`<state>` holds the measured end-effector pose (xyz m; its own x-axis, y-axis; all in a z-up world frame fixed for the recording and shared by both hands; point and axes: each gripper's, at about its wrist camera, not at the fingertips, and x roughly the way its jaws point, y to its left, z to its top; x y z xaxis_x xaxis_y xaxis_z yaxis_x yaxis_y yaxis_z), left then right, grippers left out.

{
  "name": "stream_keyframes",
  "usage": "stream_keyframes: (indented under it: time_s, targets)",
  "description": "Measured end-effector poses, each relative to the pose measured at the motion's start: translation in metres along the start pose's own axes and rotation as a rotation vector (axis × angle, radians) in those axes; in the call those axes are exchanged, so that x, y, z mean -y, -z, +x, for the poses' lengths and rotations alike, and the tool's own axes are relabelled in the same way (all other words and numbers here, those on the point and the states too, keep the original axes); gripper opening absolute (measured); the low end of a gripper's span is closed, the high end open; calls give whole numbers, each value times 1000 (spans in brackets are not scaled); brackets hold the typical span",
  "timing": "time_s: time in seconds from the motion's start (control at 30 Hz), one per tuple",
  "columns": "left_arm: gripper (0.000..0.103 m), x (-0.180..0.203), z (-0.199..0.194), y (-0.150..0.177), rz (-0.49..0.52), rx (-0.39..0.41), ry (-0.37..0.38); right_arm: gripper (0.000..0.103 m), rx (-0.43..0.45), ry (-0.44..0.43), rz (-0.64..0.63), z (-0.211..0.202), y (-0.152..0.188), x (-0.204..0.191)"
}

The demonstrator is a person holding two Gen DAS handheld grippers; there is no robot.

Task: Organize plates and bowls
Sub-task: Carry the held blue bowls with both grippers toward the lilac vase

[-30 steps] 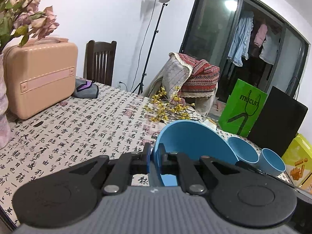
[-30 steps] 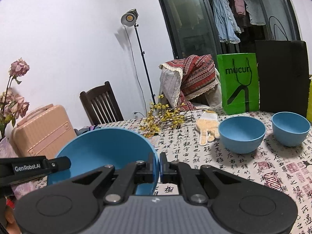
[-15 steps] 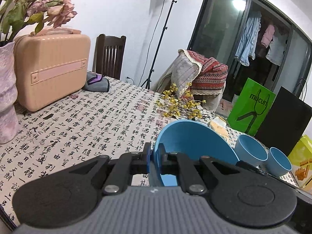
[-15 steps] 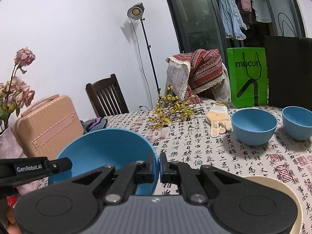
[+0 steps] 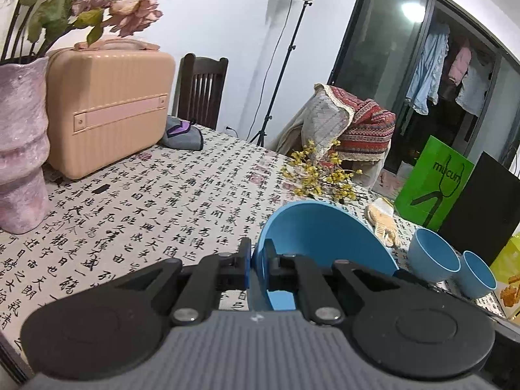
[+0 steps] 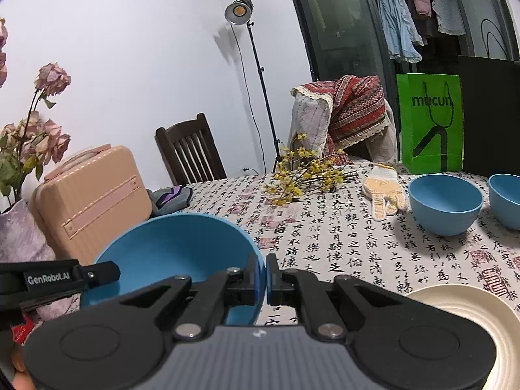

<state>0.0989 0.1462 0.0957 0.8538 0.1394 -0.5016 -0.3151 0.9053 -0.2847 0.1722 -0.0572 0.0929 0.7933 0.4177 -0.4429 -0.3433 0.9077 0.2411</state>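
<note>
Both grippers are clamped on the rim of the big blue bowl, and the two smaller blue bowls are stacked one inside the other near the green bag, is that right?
Not quite. The two smaller blue bowls are not stacked; they stand side by side on the tablecloth, as the right wrist view shows. The rest holds: the left gripper and right gripper both clamp the big blue bowl rim, near the green bag.

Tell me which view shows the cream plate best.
The right wrist view: the cream plate lies at the lower right on the tablecloth, its ridged rim partly hidden behind the right tool. The left wrist view does not show it.
</note>
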Motion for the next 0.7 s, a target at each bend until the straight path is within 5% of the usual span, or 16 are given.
stream_keyframes:
  time_s: [0.7]
  targets:
    - [7,-47,3,-2,-52,-7,-50,5,-49,-31,-44,25,13,-44]
